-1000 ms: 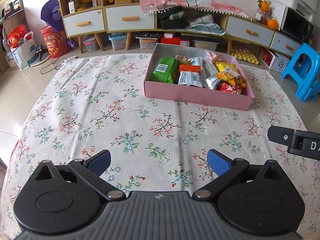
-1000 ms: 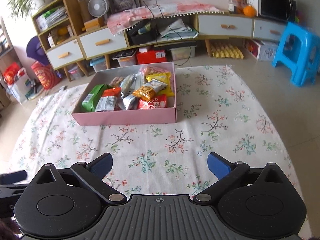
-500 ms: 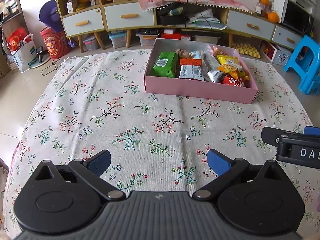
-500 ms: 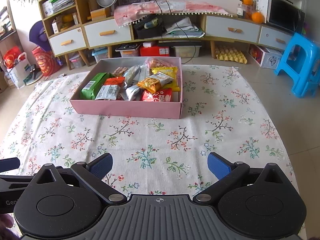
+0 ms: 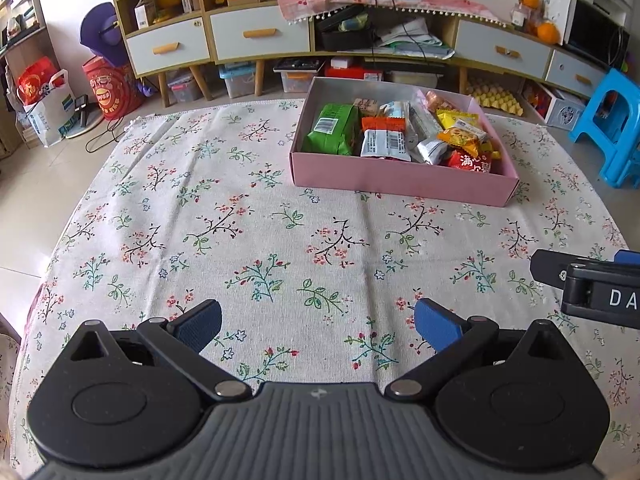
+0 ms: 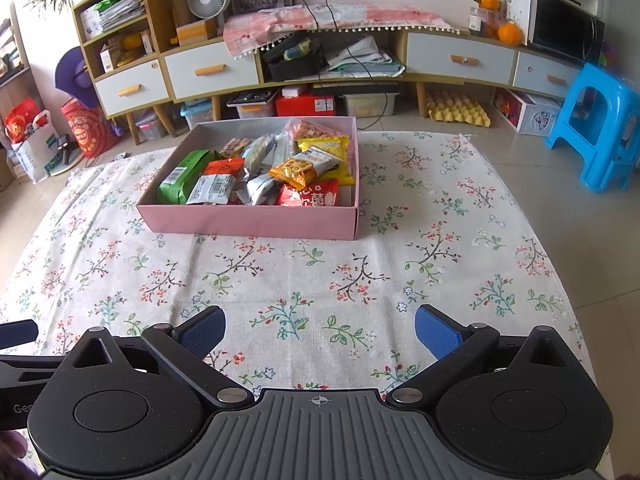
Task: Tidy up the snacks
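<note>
Both the left gripper (image 5: 318, 326) and right gripper (image 6: 320, 328) hang wide open and empty, since the snack packets fill the shallow pink cardboard box (image 6: 252, 220) at twelve o'clock on the floral-clothed desk (image 6: 320, 272).

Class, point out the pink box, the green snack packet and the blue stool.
pink box (image 6: 256, 222), right wrist view, front wall.
green snack packet (image 6: 180, 180), right wrist view, middle.
blue stool (image 6: 600, 92), right wrist view, seat.
</note>
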A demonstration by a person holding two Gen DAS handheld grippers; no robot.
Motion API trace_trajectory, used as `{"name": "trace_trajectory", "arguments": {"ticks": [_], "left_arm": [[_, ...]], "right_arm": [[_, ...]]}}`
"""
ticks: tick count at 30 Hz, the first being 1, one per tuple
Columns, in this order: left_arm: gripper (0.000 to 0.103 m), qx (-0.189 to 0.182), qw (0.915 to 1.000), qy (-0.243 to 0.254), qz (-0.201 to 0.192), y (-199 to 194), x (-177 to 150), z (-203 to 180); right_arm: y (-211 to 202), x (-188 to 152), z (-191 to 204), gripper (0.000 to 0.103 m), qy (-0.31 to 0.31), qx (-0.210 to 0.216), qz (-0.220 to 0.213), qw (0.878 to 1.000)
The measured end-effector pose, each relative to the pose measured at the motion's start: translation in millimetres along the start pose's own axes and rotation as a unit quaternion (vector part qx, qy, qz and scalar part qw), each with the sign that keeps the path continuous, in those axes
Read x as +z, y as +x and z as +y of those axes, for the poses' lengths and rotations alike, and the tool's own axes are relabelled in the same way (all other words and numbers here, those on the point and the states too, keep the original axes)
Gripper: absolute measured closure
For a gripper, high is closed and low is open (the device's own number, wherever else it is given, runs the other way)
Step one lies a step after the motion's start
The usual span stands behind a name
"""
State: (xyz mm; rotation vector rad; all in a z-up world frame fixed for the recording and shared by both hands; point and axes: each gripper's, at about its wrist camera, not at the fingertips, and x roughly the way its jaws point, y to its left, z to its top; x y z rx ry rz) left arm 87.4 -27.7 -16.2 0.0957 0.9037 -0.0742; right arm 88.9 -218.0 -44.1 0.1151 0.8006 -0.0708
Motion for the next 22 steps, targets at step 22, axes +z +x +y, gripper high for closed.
{"name": "trace_trajectory", "arguments": {"ticks": [22], "left_arm": [[0.0,0.004,1.0,0.003,-0.001,0.6,1.0,-1.8]], "right_arm": [[1.7,-0.8,1.7,0.001,0.0,0.001,0.002,1.0]]}}
